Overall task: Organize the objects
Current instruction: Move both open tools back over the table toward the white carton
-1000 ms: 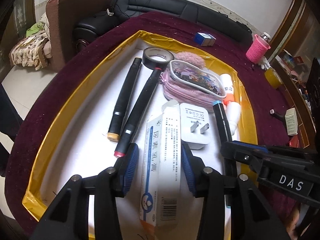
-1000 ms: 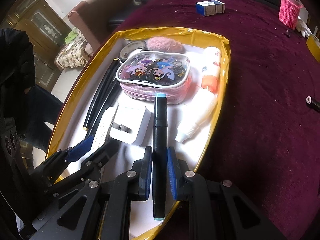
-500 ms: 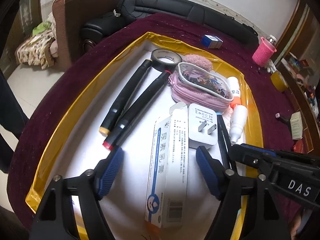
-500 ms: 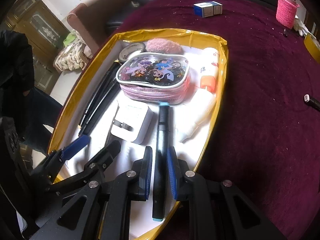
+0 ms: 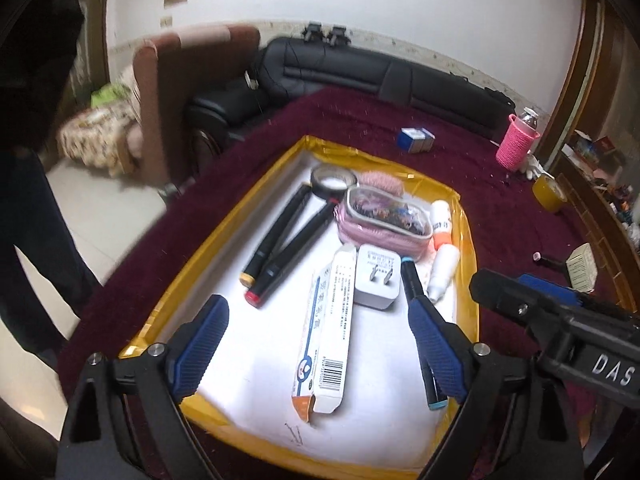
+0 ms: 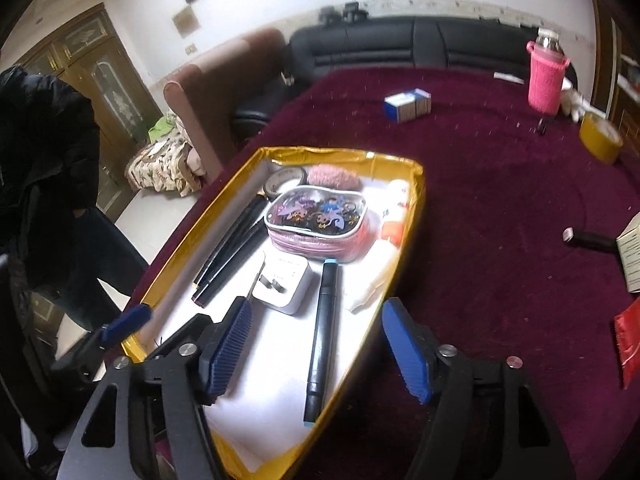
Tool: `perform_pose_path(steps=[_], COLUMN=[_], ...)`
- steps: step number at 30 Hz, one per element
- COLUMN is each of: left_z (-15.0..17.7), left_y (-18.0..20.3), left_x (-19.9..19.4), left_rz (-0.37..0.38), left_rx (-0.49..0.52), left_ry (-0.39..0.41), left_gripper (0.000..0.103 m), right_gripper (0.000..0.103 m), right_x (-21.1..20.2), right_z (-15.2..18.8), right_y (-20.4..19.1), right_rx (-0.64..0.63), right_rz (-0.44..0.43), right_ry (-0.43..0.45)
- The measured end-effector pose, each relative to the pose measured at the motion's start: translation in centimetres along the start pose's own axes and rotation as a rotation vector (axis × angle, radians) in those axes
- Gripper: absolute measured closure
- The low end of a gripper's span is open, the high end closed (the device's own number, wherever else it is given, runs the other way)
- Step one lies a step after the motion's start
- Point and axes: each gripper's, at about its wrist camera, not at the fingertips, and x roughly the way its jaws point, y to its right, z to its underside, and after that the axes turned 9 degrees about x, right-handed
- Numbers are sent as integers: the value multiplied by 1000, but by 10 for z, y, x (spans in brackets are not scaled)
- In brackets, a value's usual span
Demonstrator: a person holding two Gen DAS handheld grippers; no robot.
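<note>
left gripper [image 5: 316, 344]: jaws just opened, spread wide above long white cardboard box [image 5: 326, 336], released flat | right gripper [image 6: 316, 354]: jaws just opened, black blue-capped marker [image 6: 320, 340] freed | both lie near end of gold-rimmed white tray [image 5: 192, 276], sorted lengthwise beside white plug adapter [image 5: 378, 282]

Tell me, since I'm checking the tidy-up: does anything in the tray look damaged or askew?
The long white box has its near end flap hanging open. The two black markers lie crossed rather than parallel. Nothing looks spilled.

light: even indoor, bright | glare: white tray floor [image 5: 256, 360] | blur: slight | edges: fisheye-bent, dark corners
</note>
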Motion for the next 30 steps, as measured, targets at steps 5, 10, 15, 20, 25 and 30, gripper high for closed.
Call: perform_pose_path(steps=[5,10,15,20,25,30], left_z=[-1,2,5,8,8,7], left_y=[16,28,36,44,55,70], left_x=[-23,-37,-43,-45,-44,-40], left_rz=[-114,-158,-163,-164,-166,-158], left_rx=[76,123,135,149,175,207], left_ry=[72,108,107,99,95,81], left_gripper=[5,4,4,4,4,4], right_gripper=[19,17,14,13,11,11], right_x=[-18,-29,-39,-44,-47,-48], right_z=[7,13,19,23,24,25], right_y=[7,16,26,34,46,62], right_rx=[3,19,31,33,51,75], right_rz=[8,12,25,36,33,37], right_ry=[53,80,104,118,118,111])
